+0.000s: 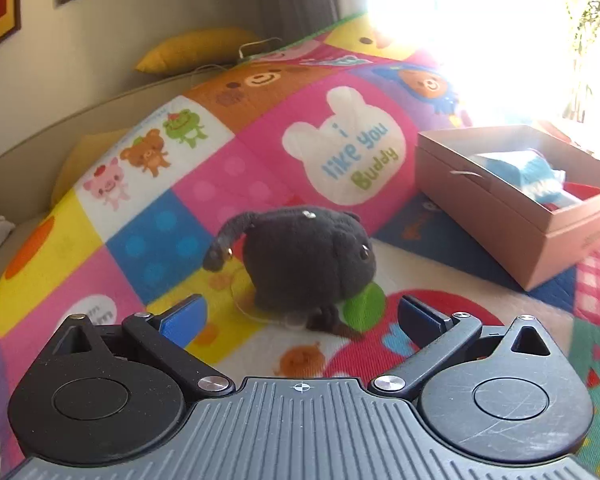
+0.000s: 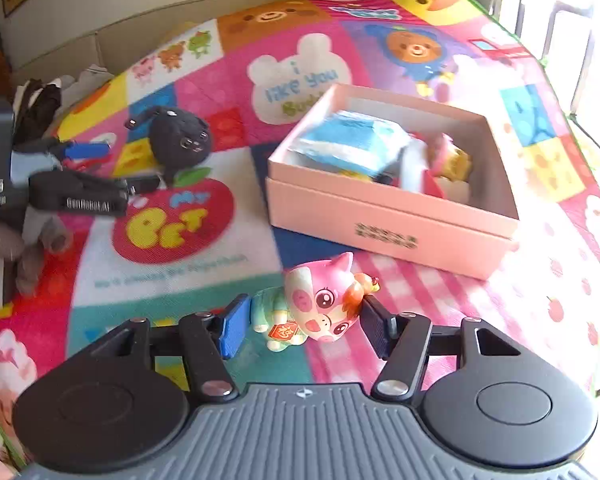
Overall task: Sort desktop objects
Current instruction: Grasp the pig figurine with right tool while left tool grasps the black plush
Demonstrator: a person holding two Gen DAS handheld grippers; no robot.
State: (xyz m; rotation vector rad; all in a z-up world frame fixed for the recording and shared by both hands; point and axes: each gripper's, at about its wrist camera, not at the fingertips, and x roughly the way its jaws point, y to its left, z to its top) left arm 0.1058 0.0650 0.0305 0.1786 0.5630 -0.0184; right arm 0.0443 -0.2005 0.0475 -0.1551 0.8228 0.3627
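Jaws of the right gripper point(image 2: 302, 326) stand apart around the pink pig figurine point(image 2: 320, 304), pads not visibly pressing; centre them on its body and close gently before lifting toward the pink box point(image 2: 392, 216); left gripper point(image 1: 300, 316) gapes near the black plush point(image 1: 304, 256)

The play mat point(image 2: 340, 32) is showing "i like you Buddy" on its white bunny patch point(image 1: 344, 148) and "MY PET" on its red apple patch point(image 2: 172, 216). The left gripper point(image 2: 112, 176) is bearing "GenRobot.AI" on its arm, while the print on the pink box point(image 2: 384, 216) is staying too small to read.
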